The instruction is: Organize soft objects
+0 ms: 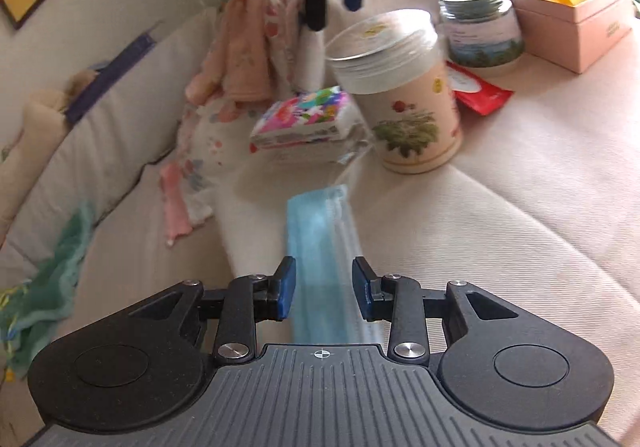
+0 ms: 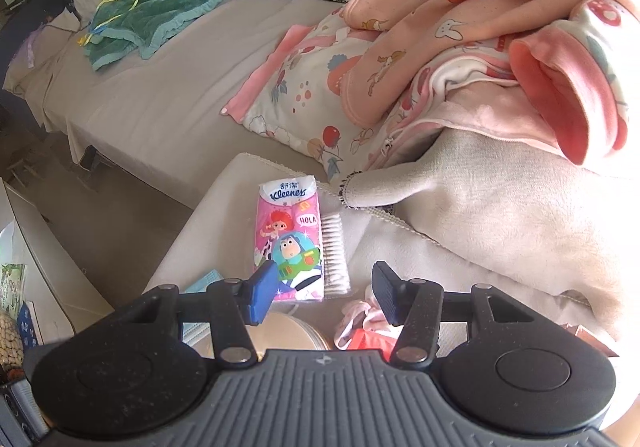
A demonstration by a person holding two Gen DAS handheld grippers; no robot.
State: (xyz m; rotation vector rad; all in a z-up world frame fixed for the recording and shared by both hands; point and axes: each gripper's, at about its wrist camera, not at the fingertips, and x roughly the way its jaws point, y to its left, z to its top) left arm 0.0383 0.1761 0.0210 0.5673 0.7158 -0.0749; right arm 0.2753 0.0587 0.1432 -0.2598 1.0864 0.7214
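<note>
From the left wrist, the left gripper (image 1: 324, 293) has its jaws released on either side of a thin pleated blue face mask (image 1: 318, 247) lying flat on the cream cushion (image 1: 500, 227), pads not touching it, so I'd guess the next move is closing on that floppy fabric. From the right wrist, the right gripper (image 2: 324, 293) hangs with jaws apart and empty over a glossy tissue pack (image 2: 289, 239) and a bundle of cotton swabs (image 2: 334, 253), with the fleecy pink blanket (image 2: 500, 27) heaped behind.
</note>
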